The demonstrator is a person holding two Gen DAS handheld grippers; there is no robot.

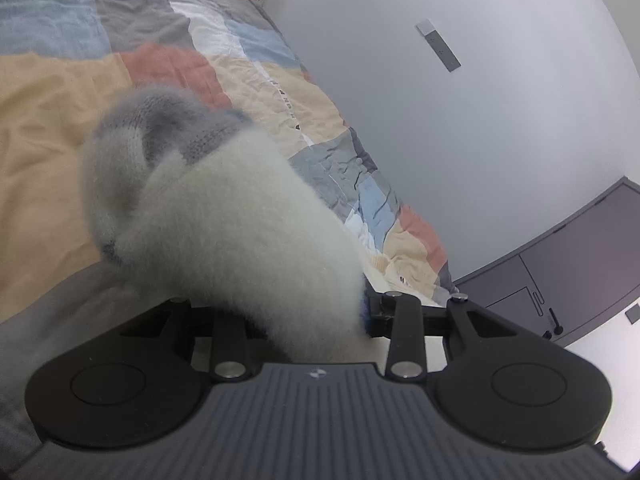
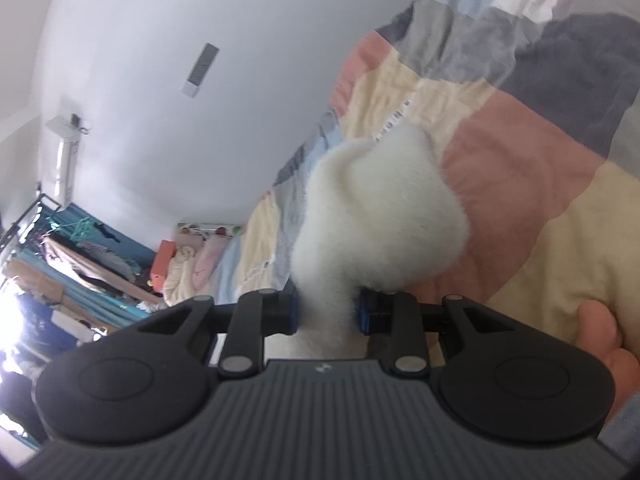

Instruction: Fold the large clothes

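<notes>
Bunching up ahead of both cameras, the fluffy white sweater (image 1: 240, 232) is being pinched by the left gripper (image 1: 320, 316) and right gripper (image 2: 326, 312), blocking much of the patchwork bedspread (image 1: 60, 100) beyond.

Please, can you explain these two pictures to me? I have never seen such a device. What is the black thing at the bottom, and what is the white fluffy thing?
Each picture comes from a camera on a hand-held tool with two fingers; a person holds one tool in each hand. The black part below is the tool's own body. The left gripper pinches a fluffy white and grey sweater. The right gripper pinches another white part of that sweater. Behind lies a patchwork bedspread on a bed, beside a pale wall. A clothes rack stands far off.
</notes>
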